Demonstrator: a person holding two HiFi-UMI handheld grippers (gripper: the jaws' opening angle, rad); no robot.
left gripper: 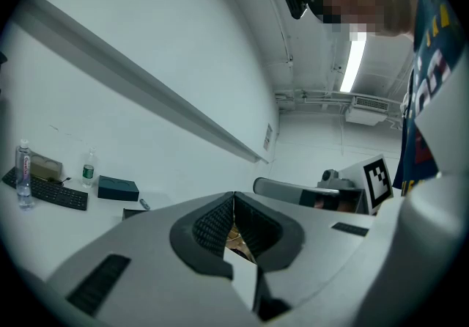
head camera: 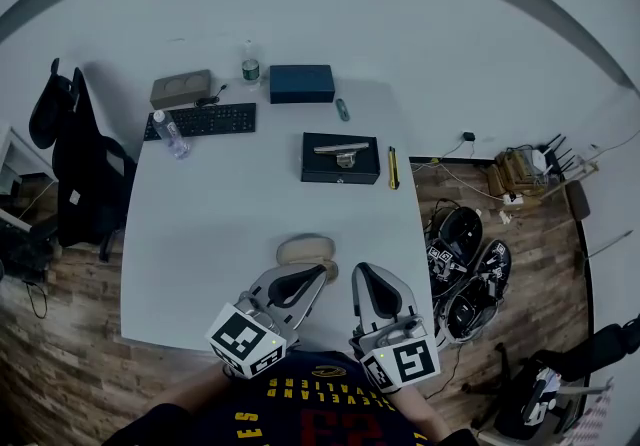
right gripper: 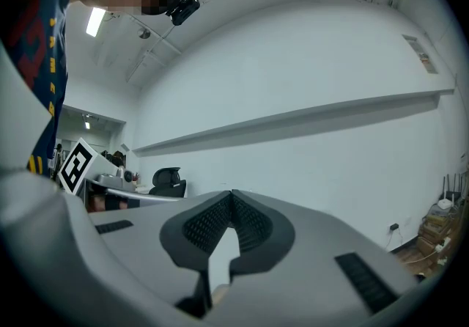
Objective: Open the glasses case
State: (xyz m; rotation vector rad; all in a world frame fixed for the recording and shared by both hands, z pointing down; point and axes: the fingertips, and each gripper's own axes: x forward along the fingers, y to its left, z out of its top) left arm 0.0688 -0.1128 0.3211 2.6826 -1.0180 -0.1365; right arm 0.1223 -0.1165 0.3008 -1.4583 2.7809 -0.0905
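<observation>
Both grippers are held low at the near edge of the white table [head camera: 200, 224], pointing level and angled slightly toward each other, with their marker cubes close to the person's chest.

Left gripper [head camera: 312, 275]: jaws together, nothing clamped. The ribbed pads [left gripper: 212, 226] meet in a closed line.

Right gripper [head camera: 360, 274]: jaws together, empty.

The glasses case [head camera: 305, 249] is tan and oval. It lies closed and flat on the table just ahead of the two gripper tips. The left tip is at its near edge, but I cannot tell whether they touch. The right tip is just beside its right end.

Farther back on the table are a keyboard [head camera: 200, 121], a dark blue box [head camera: 301, 84] and a black tray [head camera: 340, 158], all well apart from the case.
</observation>
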